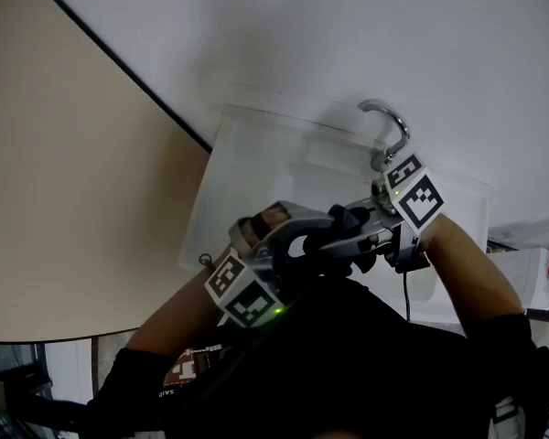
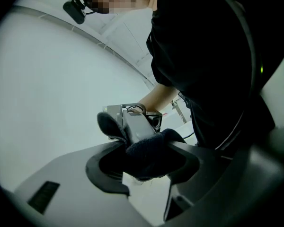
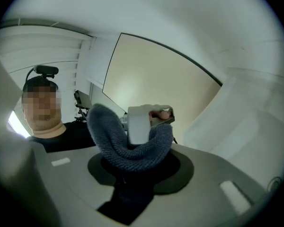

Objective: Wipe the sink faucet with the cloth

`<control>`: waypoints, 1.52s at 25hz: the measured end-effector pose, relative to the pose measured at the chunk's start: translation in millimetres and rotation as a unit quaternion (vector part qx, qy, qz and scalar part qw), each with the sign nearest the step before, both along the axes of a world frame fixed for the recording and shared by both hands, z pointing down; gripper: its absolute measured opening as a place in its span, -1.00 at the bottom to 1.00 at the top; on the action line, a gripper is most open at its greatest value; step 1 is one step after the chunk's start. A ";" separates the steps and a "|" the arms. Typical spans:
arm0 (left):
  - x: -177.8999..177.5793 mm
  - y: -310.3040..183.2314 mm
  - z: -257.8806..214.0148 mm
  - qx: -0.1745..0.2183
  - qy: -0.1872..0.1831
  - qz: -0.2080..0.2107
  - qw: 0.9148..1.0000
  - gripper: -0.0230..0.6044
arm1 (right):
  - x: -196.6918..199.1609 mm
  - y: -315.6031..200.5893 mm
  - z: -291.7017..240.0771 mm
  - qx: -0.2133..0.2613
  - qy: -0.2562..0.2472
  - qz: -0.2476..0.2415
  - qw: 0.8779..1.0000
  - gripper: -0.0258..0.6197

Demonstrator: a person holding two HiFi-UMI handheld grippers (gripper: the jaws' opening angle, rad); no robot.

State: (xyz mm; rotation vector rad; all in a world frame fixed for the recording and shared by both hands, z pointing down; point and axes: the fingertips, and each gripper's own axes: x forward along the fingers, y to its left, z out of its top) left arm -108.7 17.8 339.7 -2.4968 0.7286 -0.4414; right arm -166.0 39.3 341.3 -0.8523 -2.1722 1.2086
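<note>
left gripper (image 2: 146, 162) jaws wide apart around dark cloth (image 3: 111, 134); right gripper (image 3: 132, 162) clenched on it; faucet (image 1: 393, 126) beyond.

left gripper (image 2: 144, 167): jaws wide apart | right gripper (image 3: 132, 167): clamped on cloth (image 3: 114, 143) | tips meeting, forearms converging

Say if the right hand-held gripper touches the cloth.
Touching. In the right gripper view the cloth sits clamped in the jaws of the right hand-held gripper.

Along our left gripper (image 2: 143, 176), whose jaws stand wide apart, we see the dark cloth (image 2: 154, 157) bunched between them and wrapped over the tip of the grey right gripper (image 2: 137, 129), with a bare forearm (image 2: 160, 97) and black clothing (image 2: 203, 56) behind.
</note>
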 end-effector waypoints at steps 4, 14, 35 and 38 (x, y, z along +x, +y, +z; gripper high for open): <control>-6.9 -1.3 -18.9 -0.046 0.091 0.001 0.995 -0.49 | 7.8 -4.9 -12.5 -0.015 -0.024 0.012 1.000 -0.39; -100.5 -65.8 6.3 -0.214 0.352 -0.109 0.905 -0.56 | 58.6 -71.6 -10.6 -0.029 -0.131 0.212 0.968 -0.22; 49.6 -305.2 26.3 -0.194 0.052 -0.277 0.940 -0.63 | 329.5 -52.2 64.1 -0.078 -0.104 0.489 0.863 -0.23; 96.5 -295.9 41.6 -0.101 -0.137 -0.252 0.953 -0.63 | 331.2 -50.5 73.2 -0.066 -0.102 0.479 0.869 -0.23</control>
